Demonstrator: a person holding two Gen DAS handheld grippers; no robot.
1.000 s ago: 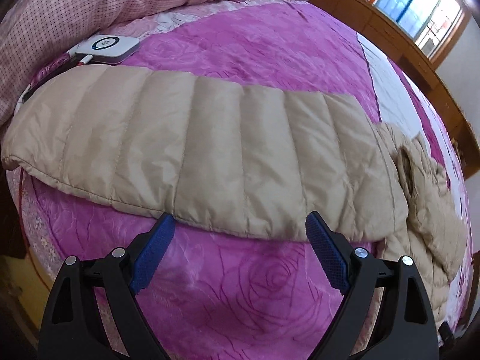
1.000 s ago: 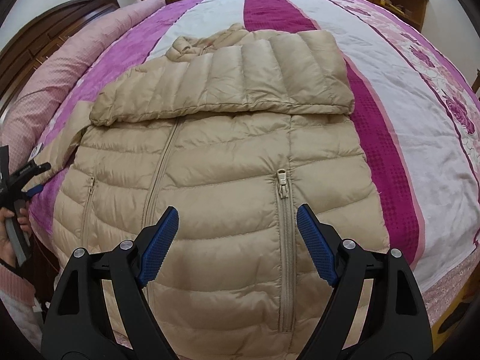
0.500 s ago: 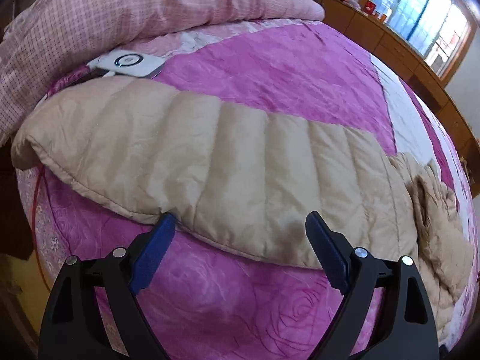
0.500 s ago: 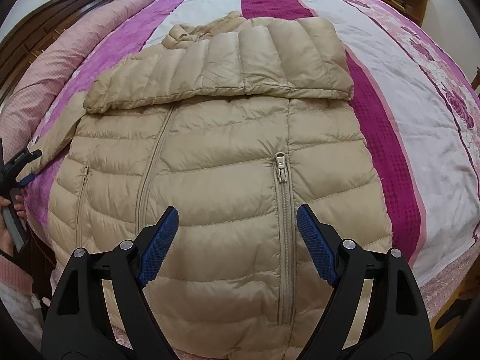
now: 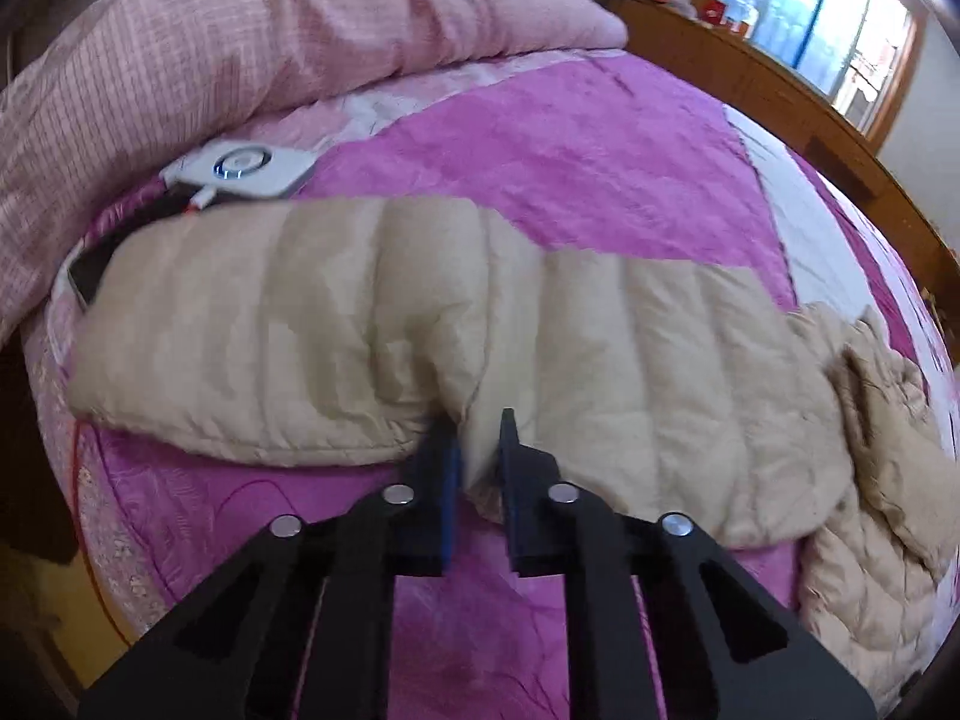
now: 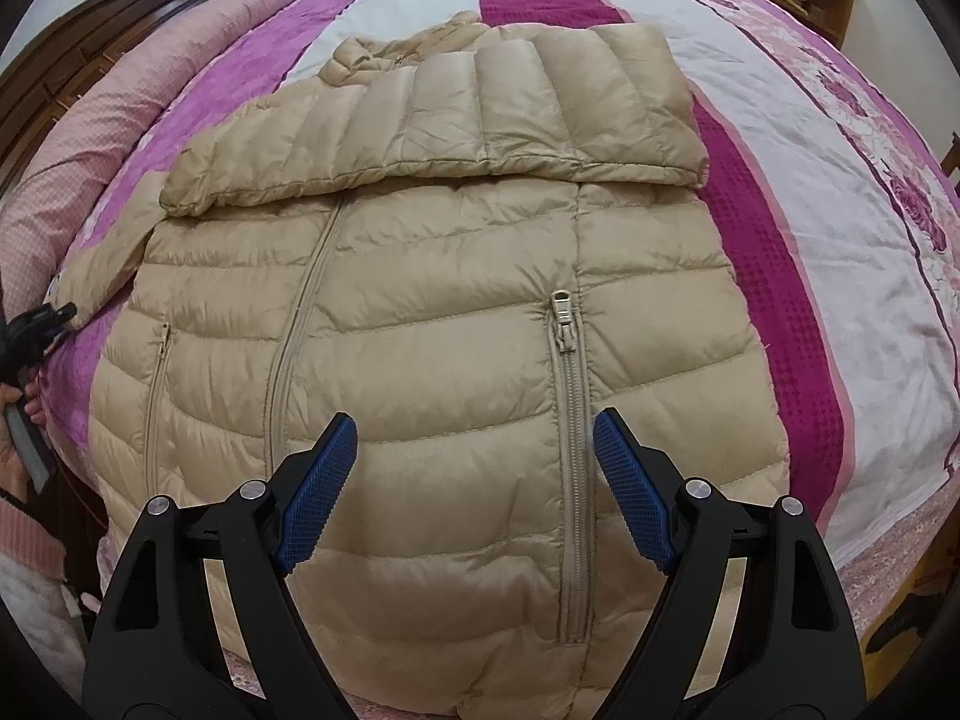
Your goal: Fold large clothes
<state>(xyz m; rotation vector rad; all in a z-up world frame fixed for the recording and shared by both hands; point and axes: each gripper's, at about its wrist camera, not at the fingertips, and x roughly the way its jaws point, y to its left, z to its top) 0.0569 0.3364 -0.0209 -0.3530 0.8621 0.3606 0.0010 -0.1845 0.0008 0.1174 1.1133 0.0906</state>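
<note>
A beige puffer jacket (image 6: 432, 324) lies front up on the bed, with one sleeve (image 6: 456, 120) folded across its chest. Its other sleeve (image 5: 372, 312) stretches out to the side over the magenta bedspread. My left gripper (image 5: 477, 438) is shut on the near edge of that outstretched sleeve, and the fabric bunches between the fingers. It also shows at the far left of the right wrist view (image 6: 42, 324). My right gripper (image 6: 474, 450) is open and empty, hovering over the jacket's lower front beside a pocket zipper (image 6: 567, 330).
A pink checked duvet (image 5: 240, 42) is piled at the head of the bed. A white device (image 5: 240, 171) with a cable lies by the sleeve cuff. Wooden furniture (image 5: 780, 96) runs along the window side. The bedspread (image 6: 840, 240) has white and magenta stripes.
My left gripper has moved forward onto the sleeve's edge and shut on it. My right gripper has drifted slightly closer over the jacket and stays open.
</note>
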